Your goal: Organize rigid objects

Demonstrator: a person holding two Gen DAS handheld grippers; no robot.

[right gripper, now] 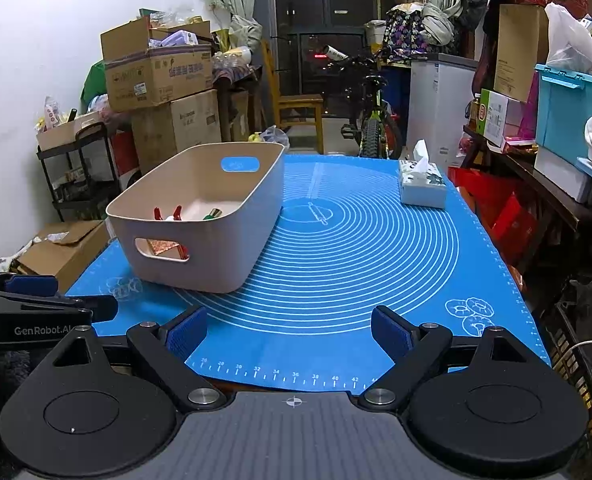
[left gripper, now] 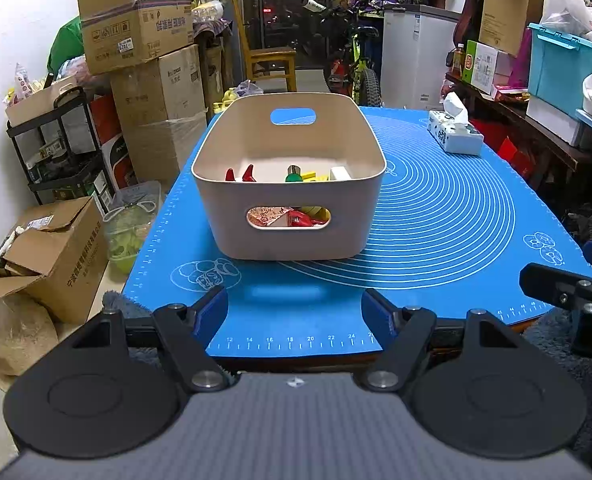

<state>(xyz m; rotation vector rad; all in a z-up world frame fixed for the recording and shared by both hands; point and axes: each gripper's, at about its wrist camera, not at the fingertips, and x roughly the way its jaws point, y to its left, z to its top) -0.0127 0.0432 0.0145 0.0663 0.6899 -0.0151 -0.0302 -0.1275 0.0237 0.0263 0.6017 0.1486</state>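
Observation:
A beige plastic bin [left gripper: 288,236] with handle slots stands on the blue mat [left gripper: 435,220], left of centre. Inside it lie red clips [left gripper: 240,174], a green-capped item [left gripper: 294,174], yellow pieces and a white block [left gripper: 339,173]; a patterned packet shows through the near slot. The bin also shows in the right wrist view [right gripper: 200,256], at the mat's left. My left gripper [left gripper: 296,312] is open and empty at the near mat edge, in front of the bin. My right gripper [right gripper: 290,330] is open and empty at the near edge, right of the bin.
A tissue box [left gripper: 453,132] sits at the mat's far right and also shows in the right wrist view [right gripper: 421,184]. Cardboard boxes [left gripper: 136,40] and a black cart crowd the left. Shelves with a blue crate [right gripper: 567,116] line the right. A bicycle stands behind the table.

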